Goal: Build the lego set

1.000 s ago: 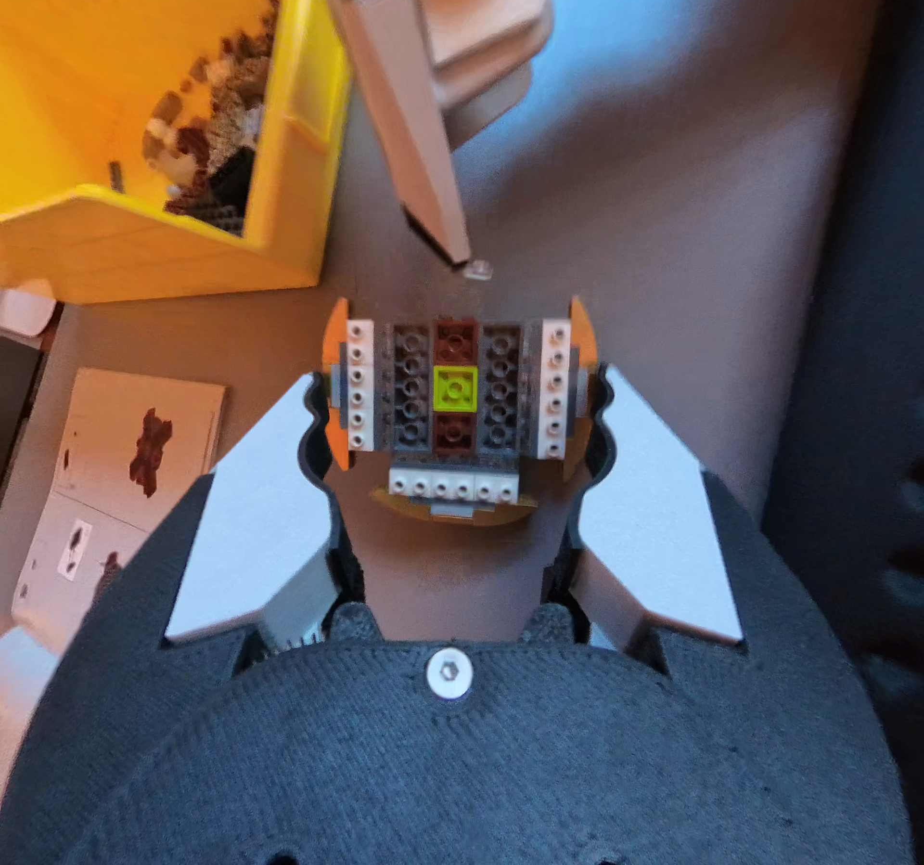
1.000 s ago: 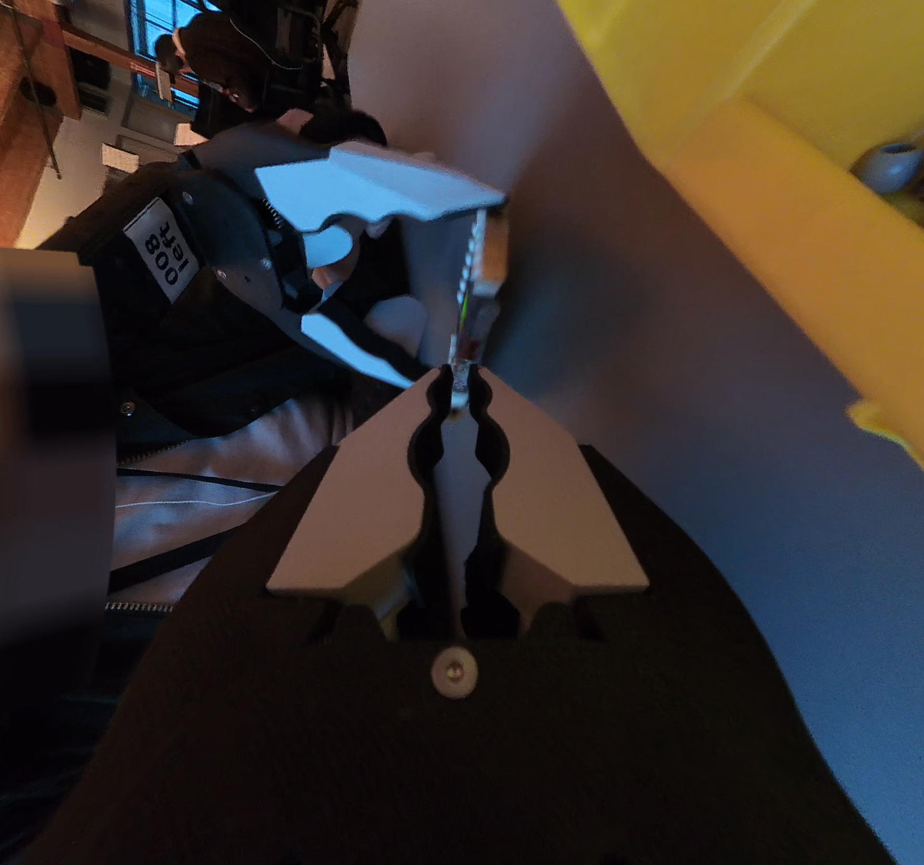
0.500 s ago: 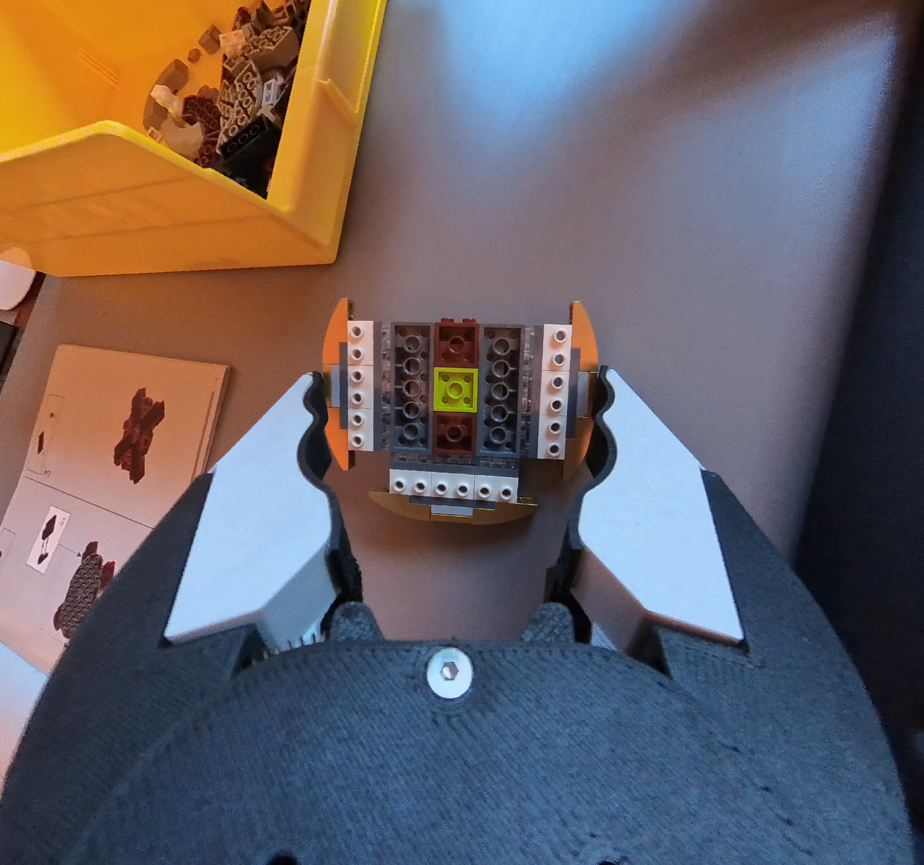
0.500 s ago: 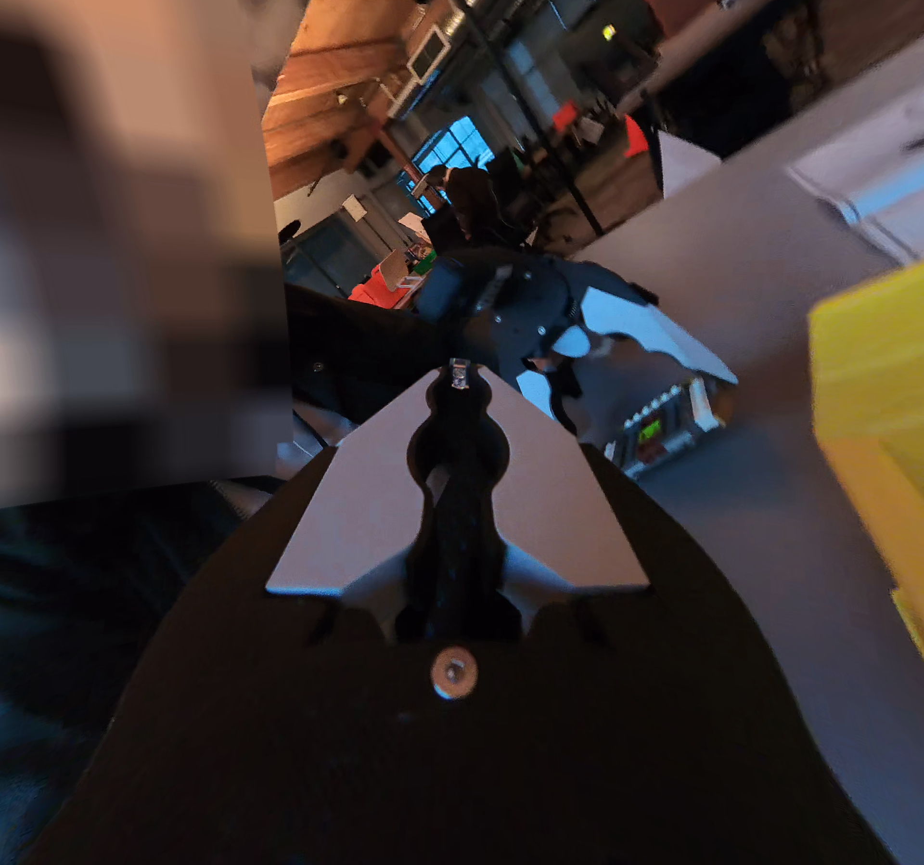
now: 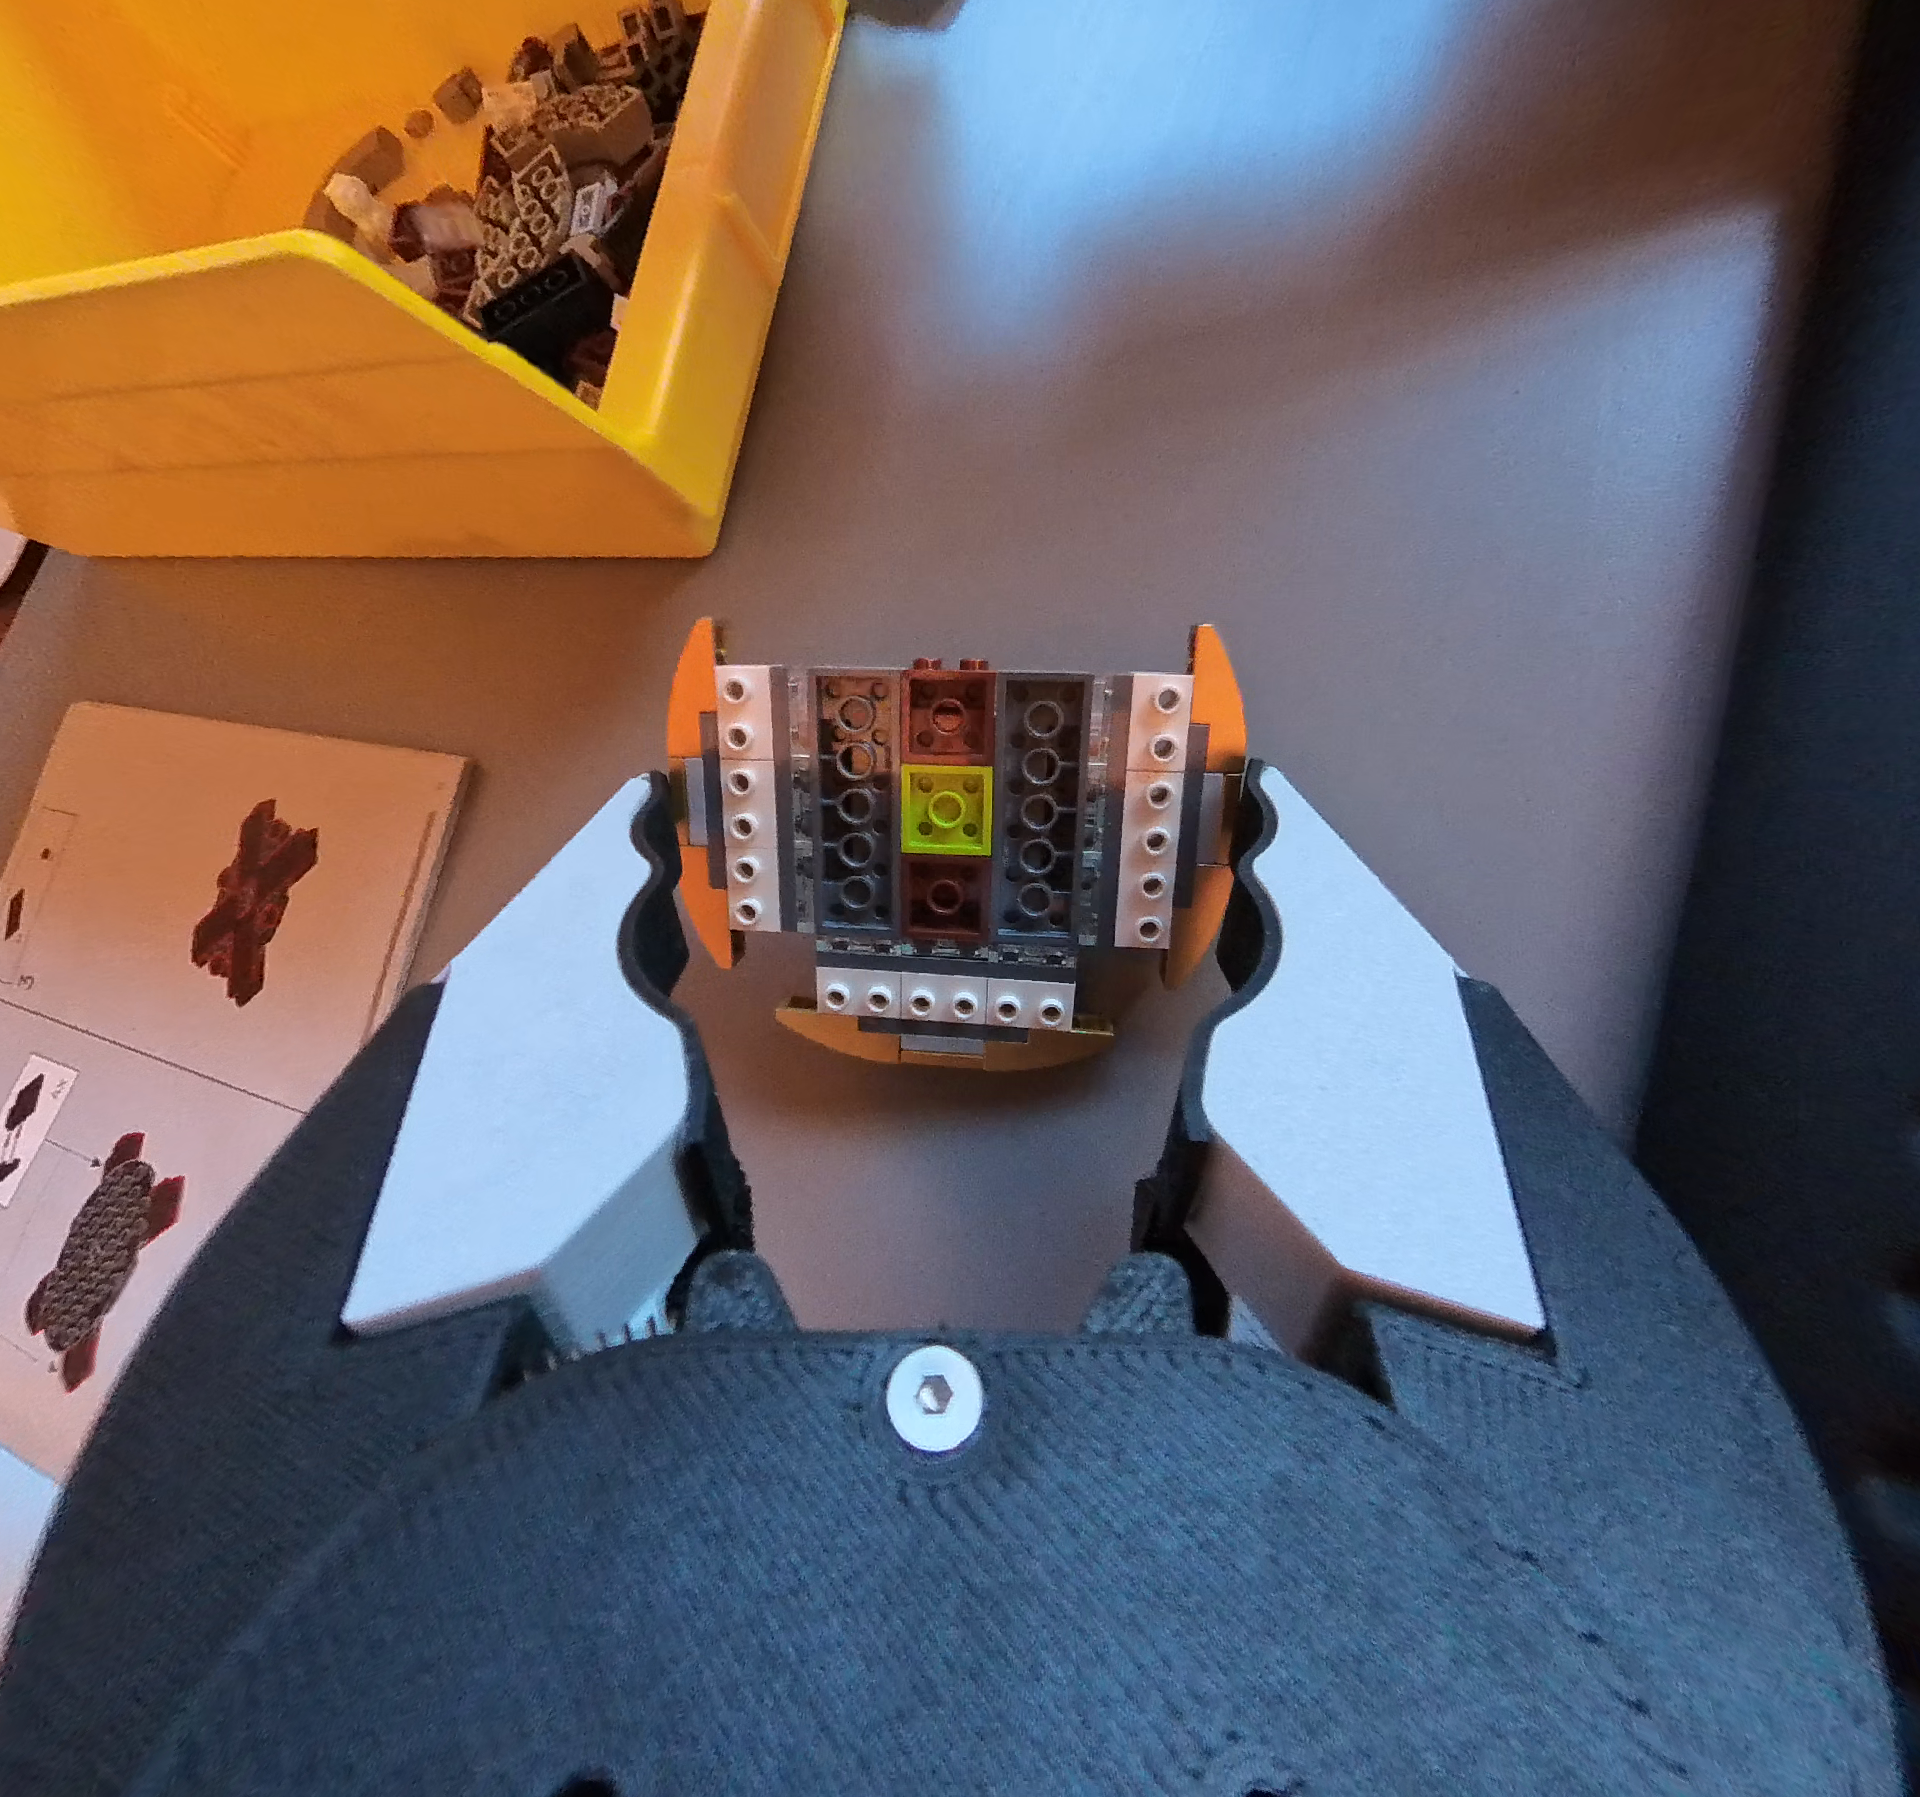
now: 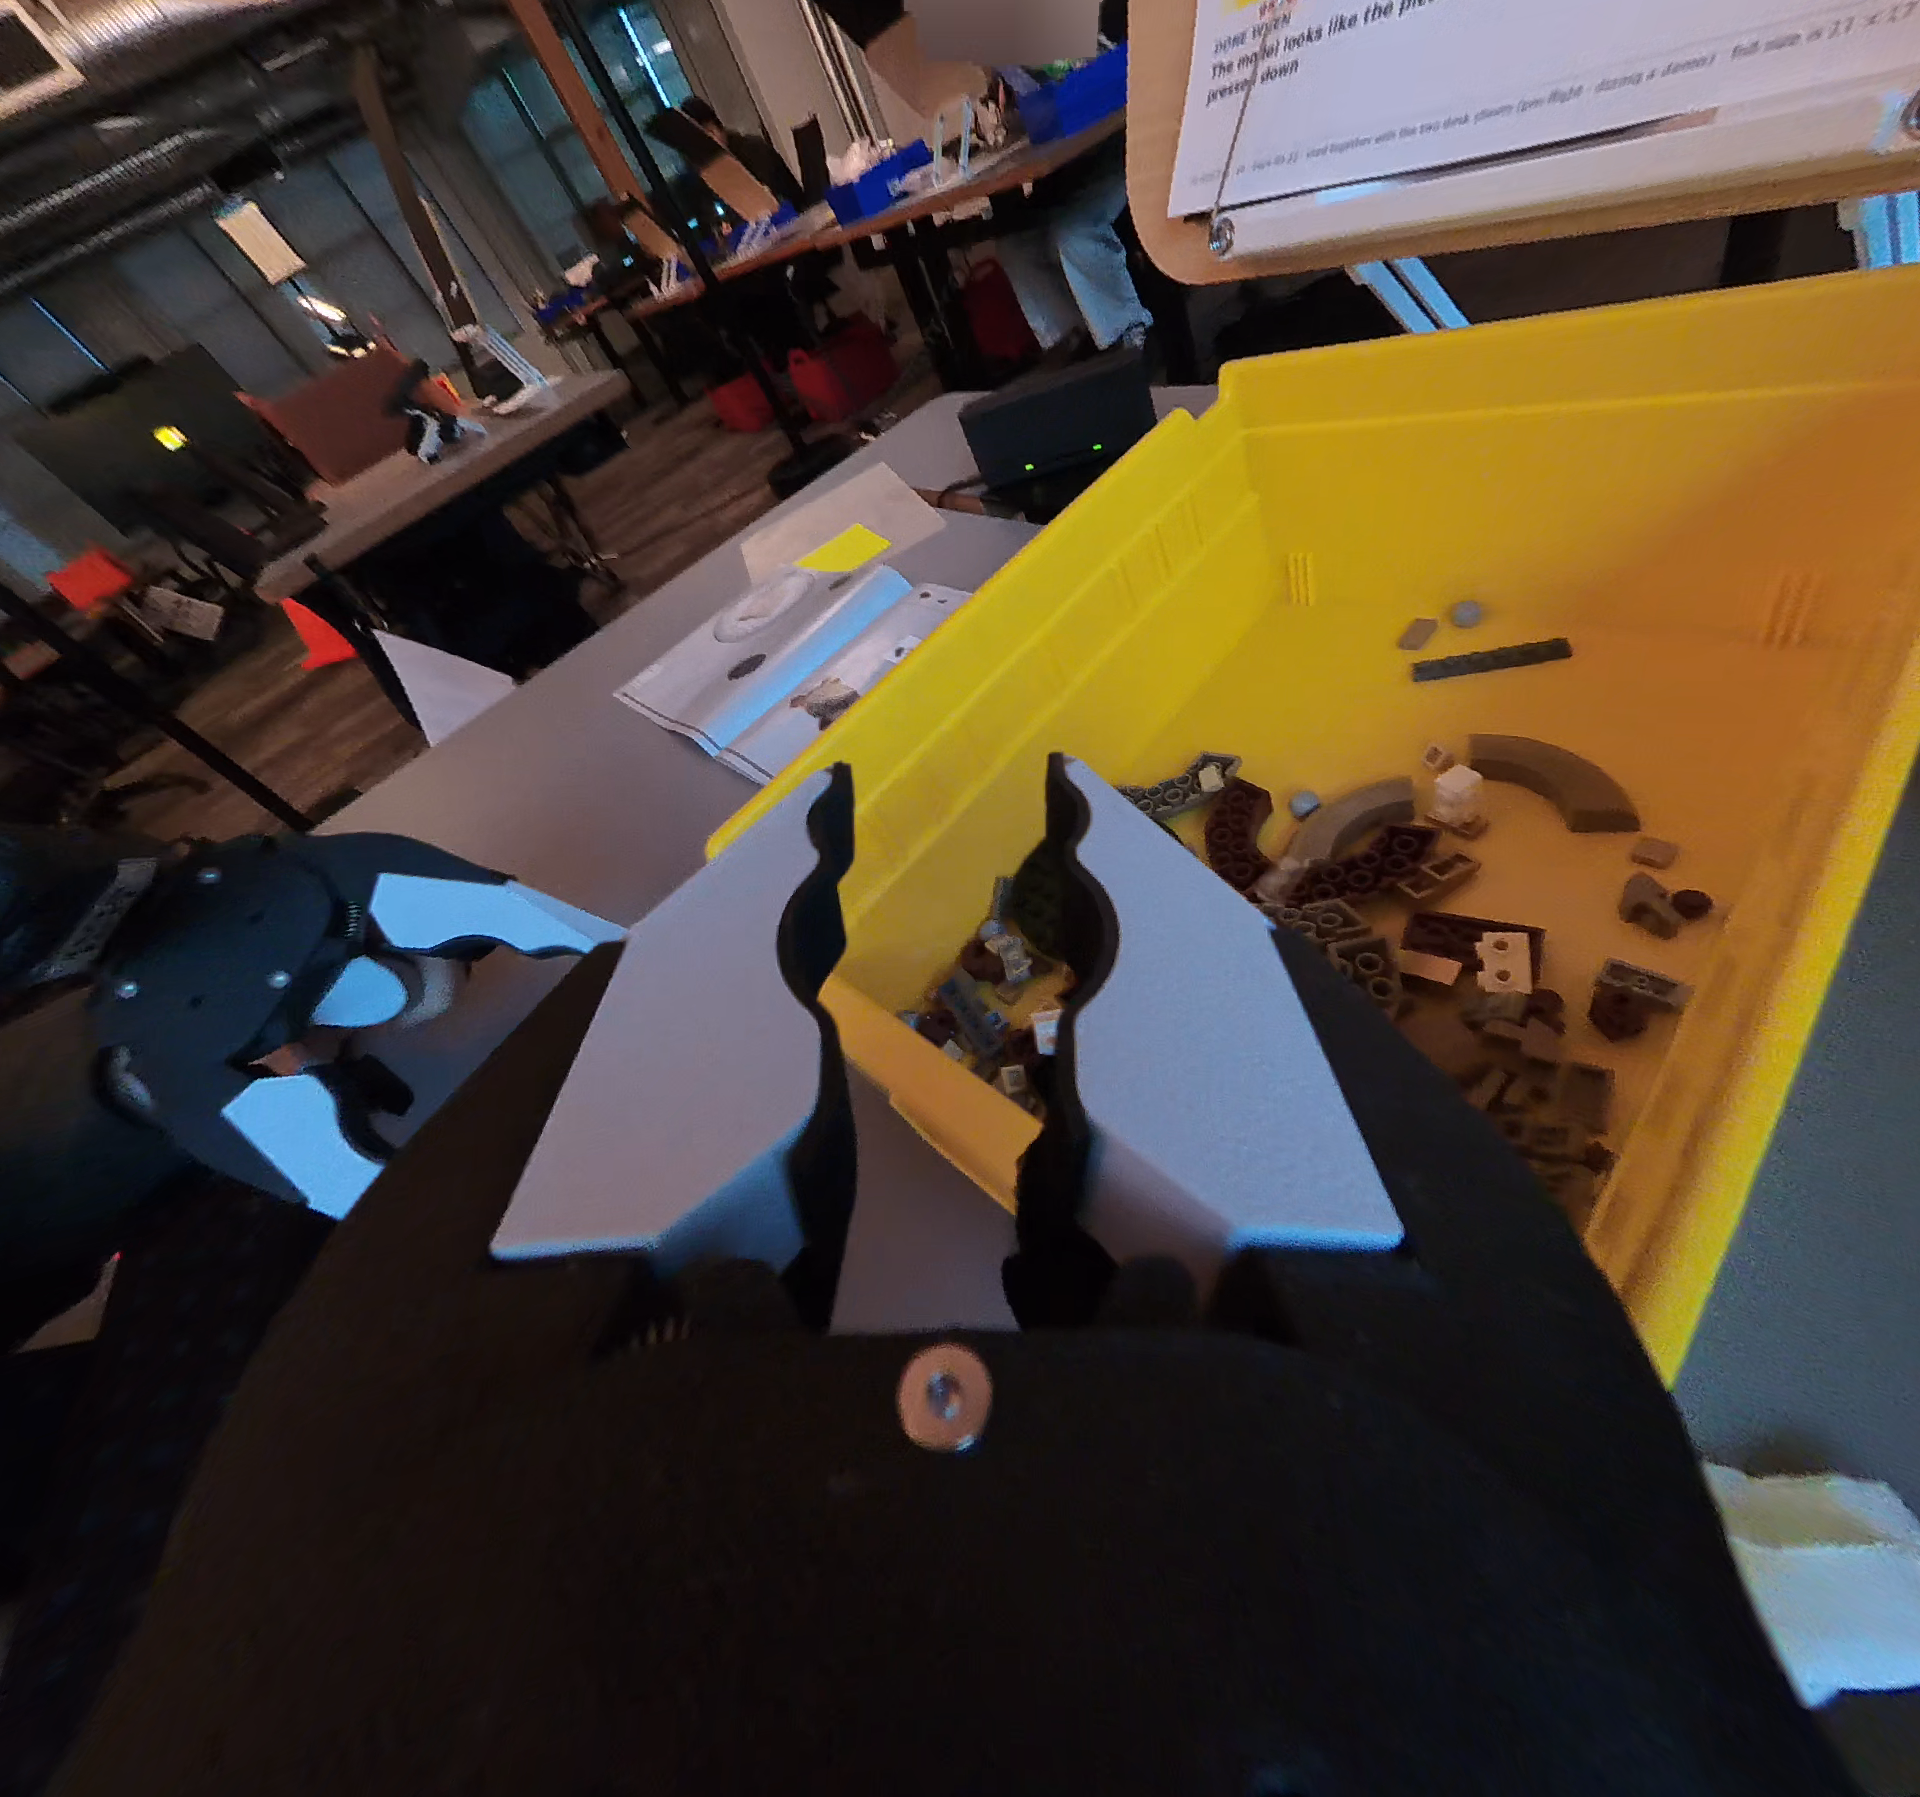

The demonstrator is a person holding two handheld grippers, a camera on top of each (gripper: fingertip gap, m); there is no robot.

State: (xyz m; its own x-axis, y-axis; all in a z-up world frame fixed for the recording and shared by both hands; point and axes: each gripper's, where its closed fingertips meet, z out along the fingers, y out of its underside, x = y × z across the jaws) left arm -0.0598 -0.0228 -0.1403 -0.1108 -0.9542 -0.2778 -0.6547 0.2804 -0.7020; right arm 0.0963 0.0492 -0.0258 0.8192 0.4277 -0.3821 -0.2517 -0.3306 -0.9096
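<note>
the model (image 5: 948,838), a half-built block of grey, brown, white and orange with one lime square at its middle, sits clamped across its orange flanks in my left claw (image 5: 951,859), held over the grey table (image 5: 1299,376); i cannot tell whether it touches the top. my right claw (image 6: 948,926) is released and empty, its jaws standing apart with the near corner of the yellow bin (image 6: 1351,459) showing between them. i judge the step in hand to be fetching the next piece: the model waits, and the free claw points at the loose bricks (image 6: 1434,926) scattered across the bin's floor, mostly brown and grey, with curved arches and a long dark strip farther back. the next move, as i read it, calls for lowering over the rim, singling out one small piece from the heap and closing on it squarely, which will be fiddly where pieces overlap. the model must be kept level meanwhile. beside the left claw an instruction booklet (image 5: 218,926) lies open on the table, just short of the bin. a second open booklet (image 6: 800,656) lies beyond the bin, and a sheet on a wooden board (image 6: 1538,33) hangs above it. behind is a dim workshop hall with rows of other tables, blue trays and red bins under exposed ducts.
</note>
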